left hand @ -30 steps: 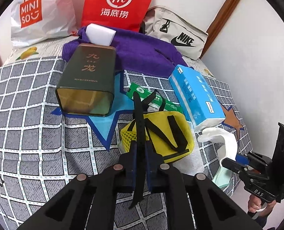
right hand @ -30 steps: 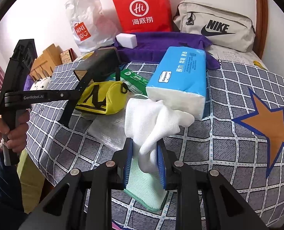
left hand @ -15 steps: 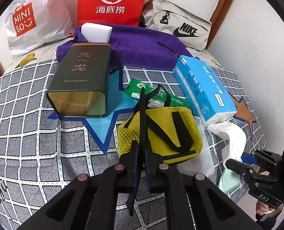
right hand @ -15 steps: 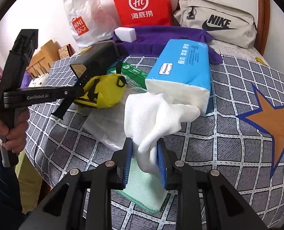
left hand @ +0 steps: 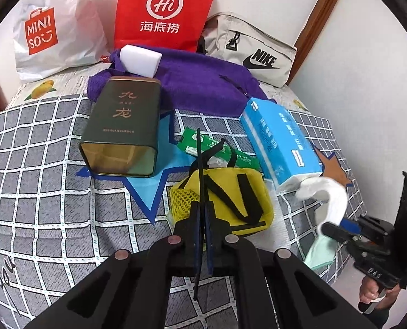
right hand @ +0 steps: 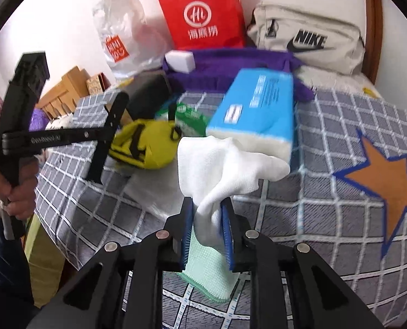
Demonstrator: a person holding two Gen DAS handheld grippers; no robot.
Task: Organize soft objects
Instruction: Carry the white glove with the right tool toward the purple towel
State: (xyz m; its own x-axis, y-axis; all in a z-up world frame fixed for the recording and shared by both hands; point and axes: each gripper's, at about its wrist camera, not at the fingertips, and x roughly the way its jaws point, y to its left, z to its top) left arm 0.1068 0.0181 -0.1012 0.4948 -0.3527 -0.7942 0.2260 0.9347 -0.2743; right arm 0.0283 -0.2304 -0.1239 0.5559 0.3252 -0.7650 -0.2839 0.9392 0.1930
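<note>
My right hand-held gripper (right hand: 207,229) is clenched on the white cloth (right hand: 225,164), lifted near the blue tissue pack (right hand: 255,109); my left hand-held gripper (left hand: 202,216) pinches the yellow pouch (left hand: 231,200) strap. I should raise both slowly, keeping cloth clear of the bed (right hand: 354,137)

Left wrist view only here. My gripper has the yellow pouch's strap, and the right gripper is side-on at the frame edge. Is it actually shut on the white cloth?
Observer: Yes. The right wrist view shows the white cloth pinched between the right gripper's blue pads.
Operator: Mint-green cloth too?
Observer: The mint-green cloth hangs down between the jaws under the white one. I cannot tell whether it is pinched.
Operator: Anything past the bed's left edge?
Observer: Wooden furniture stands just beyond that edge.
</note>
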